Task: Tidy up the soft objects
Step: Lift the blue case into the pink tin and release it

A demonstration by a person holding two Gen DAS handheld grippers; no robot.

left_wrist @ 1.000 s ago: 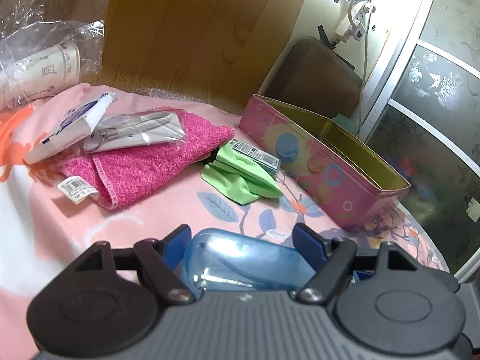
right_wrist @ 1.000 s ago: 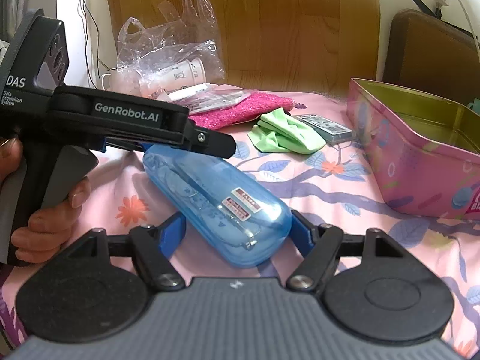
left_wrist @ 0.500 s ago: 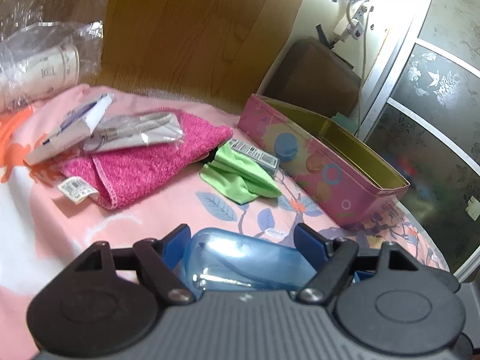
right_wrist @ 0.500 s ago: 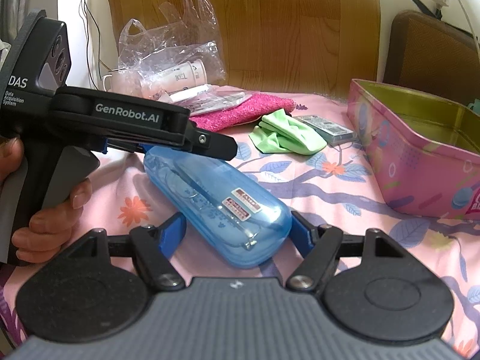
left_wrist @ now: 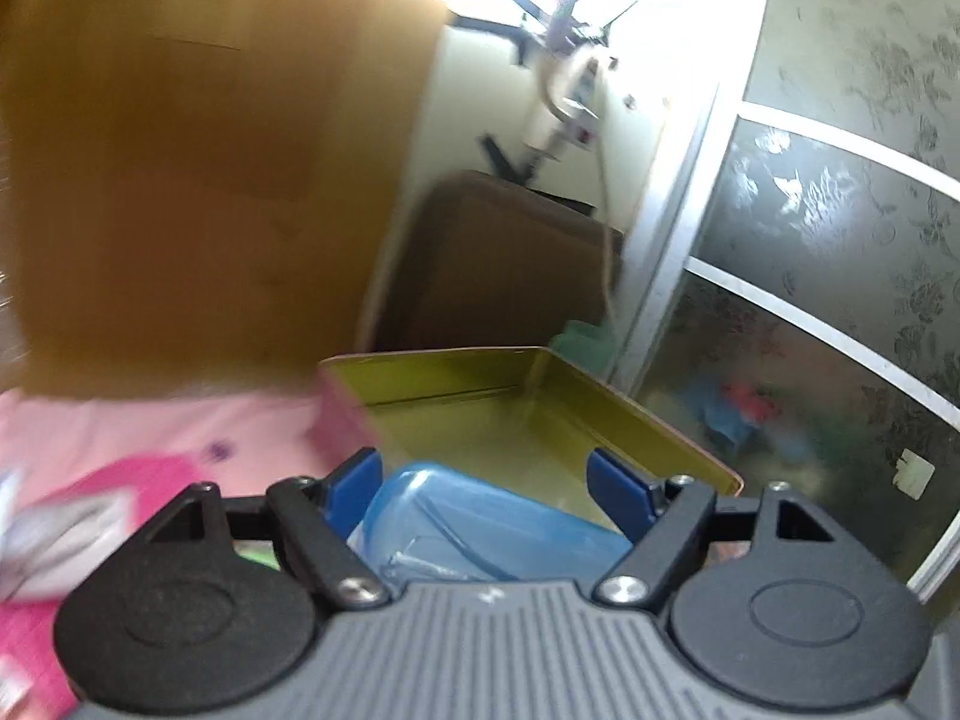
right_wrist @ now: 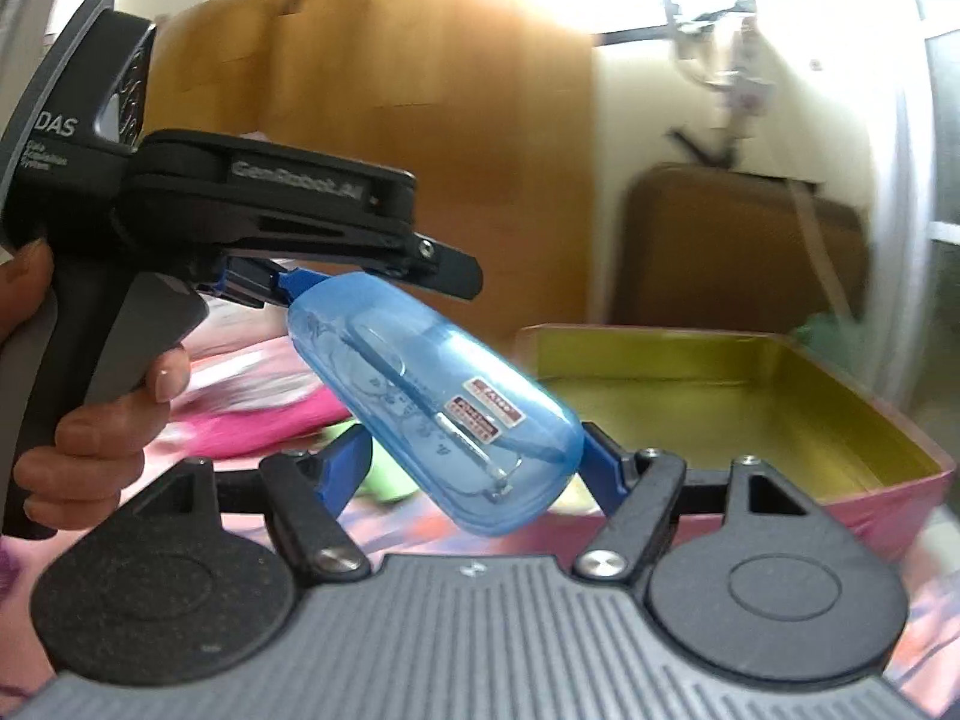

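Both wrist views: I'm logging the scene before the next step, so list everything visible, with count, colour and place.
Glasses case: one, clear blue, lifted off the bed, tilted, one end between the left gripper's fingers.
Tin box: one, pink outside, gold inside, open, right of the case.
Towel: one, magenta, blurred, on the bedspread behind the case.
Green cloth: one, light green, mostly hidden below the case.
Bedspread: one, pink floral, under everything.
Headboard: one, brown wood, behind.
Left gripper: black, blue fingers, holding the case.
Left hand: on its grip.
Right gripper: fingers astride the case's lower end.
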